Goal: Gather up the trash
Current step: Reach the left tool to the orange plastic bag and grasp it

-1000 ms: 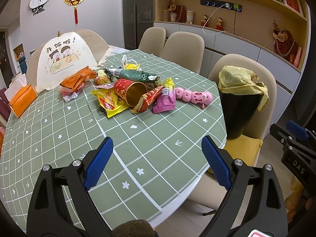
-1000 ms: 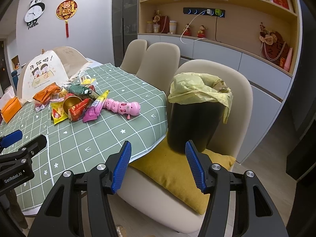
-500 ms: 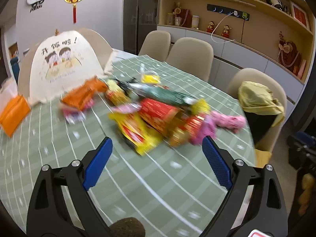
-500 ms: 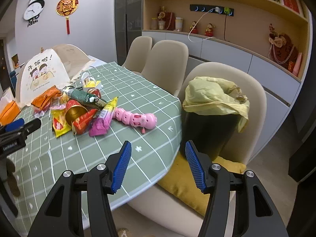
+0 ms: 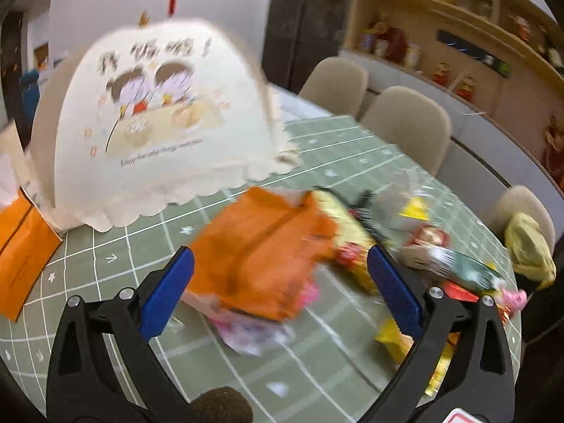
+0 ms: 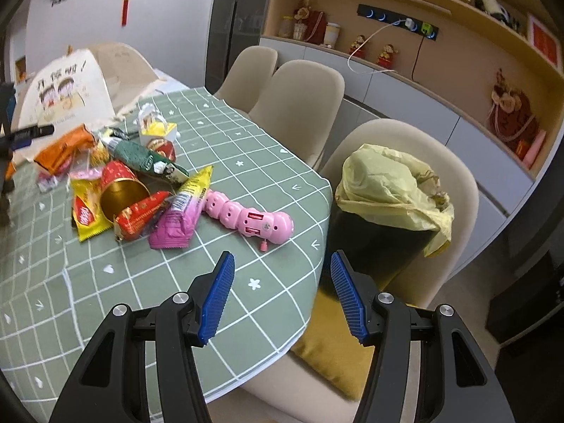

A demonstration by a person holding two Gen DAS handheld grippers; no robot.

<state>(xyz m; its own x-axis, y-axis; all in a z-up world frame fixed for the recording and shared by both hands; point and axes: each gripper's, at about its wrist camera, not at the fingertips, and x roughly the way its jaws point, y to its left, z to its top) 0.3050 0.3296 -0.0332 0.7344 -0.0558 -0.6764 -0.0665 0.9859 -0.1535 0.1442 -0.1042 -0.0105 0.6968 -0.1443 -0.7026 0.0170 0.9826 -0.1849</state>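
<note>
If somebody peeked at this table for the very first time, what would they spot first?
Probably the colourful heap of snack wrappers piled on the green checked tablecloth, with a pink caterpillar toy lying just beside it near the table's edge. Next, the black bin with its yellow bag, standing on a chair at the table's edge. Behind the wrappers sits a big cream food cover with two cartoon children on it.
</note>
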